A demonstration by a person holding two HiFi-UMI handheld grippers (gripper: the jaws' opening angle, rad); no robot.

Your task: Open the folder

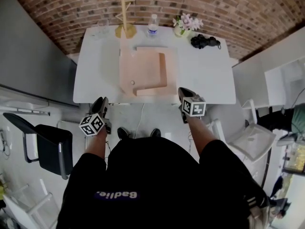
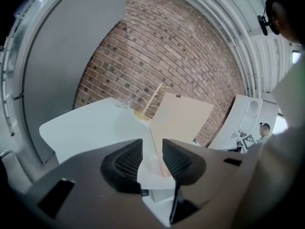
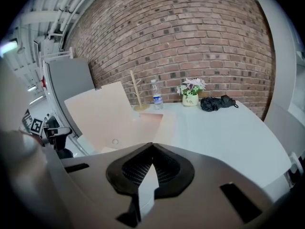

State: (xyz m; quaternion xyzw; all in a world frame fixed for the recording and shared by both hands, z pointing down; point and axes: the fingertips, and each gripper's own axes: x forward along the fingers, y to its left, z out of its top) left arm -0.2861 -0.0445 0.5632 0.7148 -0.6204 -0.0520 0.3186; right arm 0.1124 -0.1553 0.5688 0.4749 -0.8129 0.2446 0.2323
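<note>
Peach folder [image 1: 145, 75] is laid mid-table [image 1: 205, 75], its cover [image 3: 95, 113] raised steeply on the 9 o'clock side, with the rest flat on the white top. L gripper [image 1: 102, 104] is held approx. 7 o'clock of the folder, off the near table edge. Its jaws are parted, and the cover's edge is seen in the gap but not clamped. R gripper [image 1: 184, 93] is held at 5 o'clock by the near edge, jaws clenched together w/ nothing between. Lined along the 12 o'clock edge: wooden stand [image 1: 125, 18], water bottle [image 1: 152, 26], flower pot [image 1: 183, 28].
</note>
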